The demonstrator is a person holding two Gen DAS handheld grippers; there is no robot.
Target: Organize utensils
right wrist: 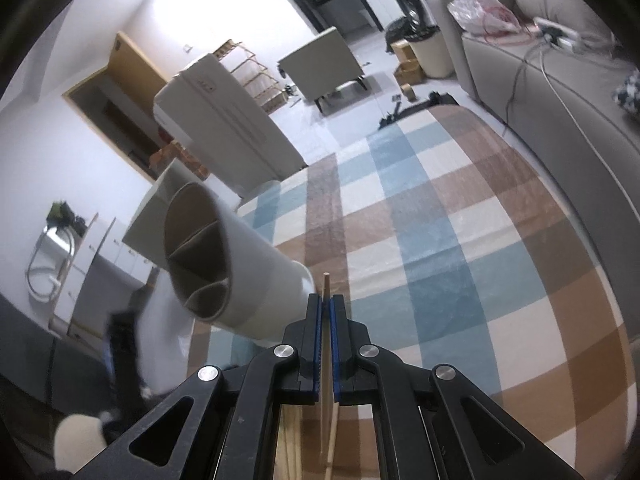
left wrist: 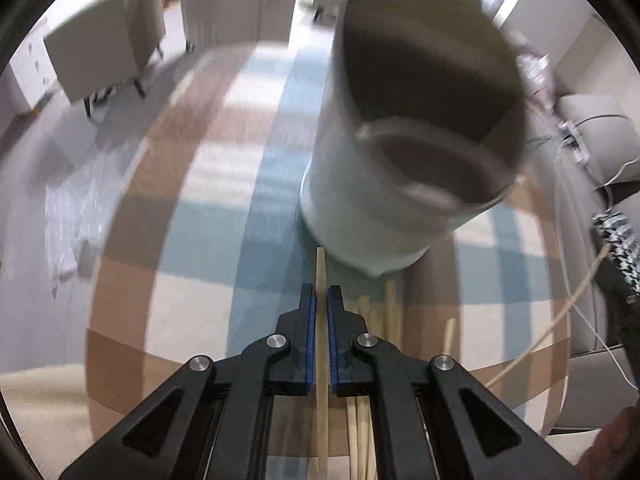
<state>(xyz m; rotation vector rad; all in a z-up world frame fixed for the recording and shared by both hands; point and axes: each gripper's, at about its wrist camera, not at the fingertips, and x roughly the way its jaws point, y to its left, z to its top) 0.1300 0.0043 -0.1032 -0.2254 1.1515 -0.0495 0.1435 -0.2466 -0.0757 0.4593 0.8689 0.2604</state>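
A white cylindrical utensil holder (left wrist: 380,184) with inner dividers stands on the checked tablecloth, blurred, just beyond my left gripper (left wrist: 321,296). The left gripper is shut on a pale wooden chopstick (left wrist: 321,272) whose tip reaches the holder's base. Several more chopsticks (left wrist: 384,312) lie on the cloth to its right. In the right wrist view the same holder (right wrist: 240,280) appears at the left, its mouth turned toward the camera. My right gripper (right wrist: 325,306) is shut on another wooden chopstick (right wrist: 326,284) that points up past the fingertips beside the holder's base.
The round table's checked cloth (right wrist: 440,240) spreads to the right. A grey sofa (right wrist: 560,100) with cables runs along the far right. A white appliance (right wrist: 224,120) and grey chairs (left wrist: 104,52) stand beyond the table. A loose stick (left wrist: 448,336) lies near the table's right edge.
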